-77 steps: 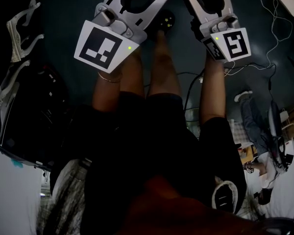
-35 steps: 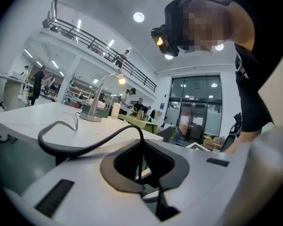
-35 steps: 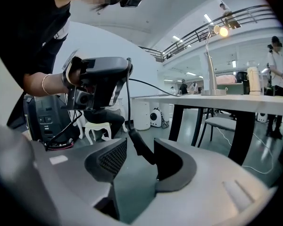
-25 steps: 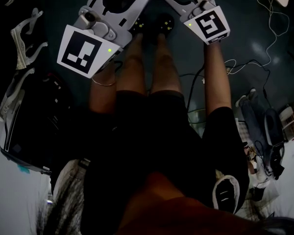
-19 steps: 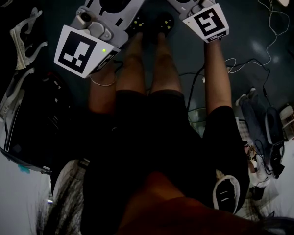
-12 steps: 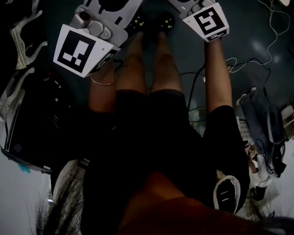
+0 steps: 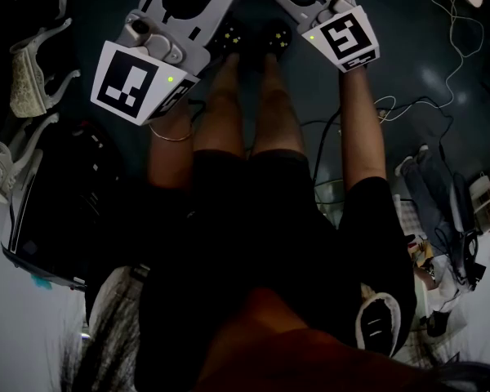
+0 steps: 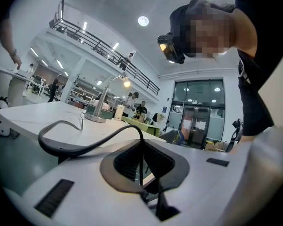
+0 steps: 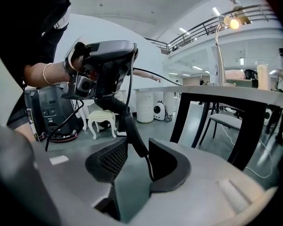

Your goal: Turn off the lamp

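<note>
Both marker cubes are now sitting further left in the head view than in the earliest frame, the right one (image 7: pixel 343 39) also higher, while the left one (image 7: pixel 137 82) is hardly shifting over the last moments. The left claw (image 8: pixel 142 147) is staying closed, its two ribbed pads meeting along a thin line with nothing caught between them. The right claw (image 9: pixel 137 145) is standing wide apart and has just been closing a little; a black cable (image 9: pixel 132 135) dropping from the left claw's body is crossing the gap in that view, and the pads are not pressing on it. There are two claws and one lamp (image 8: pixel 102 102), which is standing on the white bench (image 8: pixel 33 119) well beyond both claws, its bulb glowing. One white stool (image 9: pixel 101 119) is standing on the floor, and two dark shoes (image 7: pixel 253 37) are showing side by side under the claws. Both forearms are reaching forward over the person's legs. The left hand (image 9: pixel 74 60), with a bracelet at the wrist, is gripping its handle and pointing the claw level, while the right claw is tilting somewhat towards the floor
</note>
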`<state>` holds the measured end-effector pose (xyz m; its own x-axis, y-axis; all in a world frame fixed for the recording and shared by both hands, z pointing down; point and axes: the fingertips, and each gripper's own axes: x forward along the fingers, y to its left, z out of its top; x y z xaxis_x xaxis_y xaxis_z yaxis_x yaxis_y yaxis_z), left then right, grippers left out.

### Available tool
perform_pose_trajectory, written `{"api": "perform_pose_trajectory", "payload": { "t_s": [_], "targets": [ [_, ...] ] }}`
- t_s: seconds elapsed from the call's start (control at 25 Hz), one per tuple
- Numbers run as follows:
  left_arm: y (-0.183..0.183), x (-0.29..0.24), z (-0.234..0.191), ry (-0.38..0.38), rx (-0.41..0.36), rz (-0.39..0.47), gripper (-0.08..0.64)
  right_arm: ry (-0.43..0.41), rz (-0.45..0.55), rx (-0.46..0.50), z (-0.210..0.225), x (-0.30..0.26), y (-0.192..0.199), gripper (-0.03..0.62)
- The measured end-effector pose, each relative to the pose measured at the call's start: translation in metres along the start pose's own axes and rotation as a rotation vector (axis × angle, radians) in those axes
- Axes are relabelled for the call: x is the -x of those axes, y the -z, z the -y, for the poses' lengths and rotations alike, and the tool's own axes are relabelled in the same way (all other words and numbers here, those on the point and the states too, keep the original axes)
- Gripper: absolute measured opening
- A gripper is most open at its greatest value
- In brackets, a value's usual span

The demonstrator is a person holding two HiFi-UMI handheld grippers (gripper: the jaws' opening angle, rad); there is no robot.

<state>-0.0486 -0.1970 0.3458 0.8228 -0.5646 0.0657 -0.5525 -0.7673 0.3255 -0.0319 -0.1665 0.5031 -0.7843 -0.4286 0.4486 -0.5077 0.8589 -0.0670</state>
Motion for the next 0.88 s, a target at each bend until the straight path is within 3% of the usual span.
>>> {"api": "perform_pose_trajectory", "payload": {
  "t_s": [0.16,0.76,0.88],
  "targets": [
    [0.008,0.004,-0.002,-0.002,-0.026,-0.031,0.025,-0.004,-0.014,0.003,-0.002,0.000,0.004,0.133],
    [0.008,0.001,-0.001,-0.003,0.001,-0.020,0.025,-0.007,-0.035,0.010,-0.005,0.000,0.009,0.129],
    [0.008,0.001,-0.002,-0.008,-0.003,-0.022,0.025,-0.006,-0.054,0.040,-0.006,0.000,0.011,0.100]
  ]
}}
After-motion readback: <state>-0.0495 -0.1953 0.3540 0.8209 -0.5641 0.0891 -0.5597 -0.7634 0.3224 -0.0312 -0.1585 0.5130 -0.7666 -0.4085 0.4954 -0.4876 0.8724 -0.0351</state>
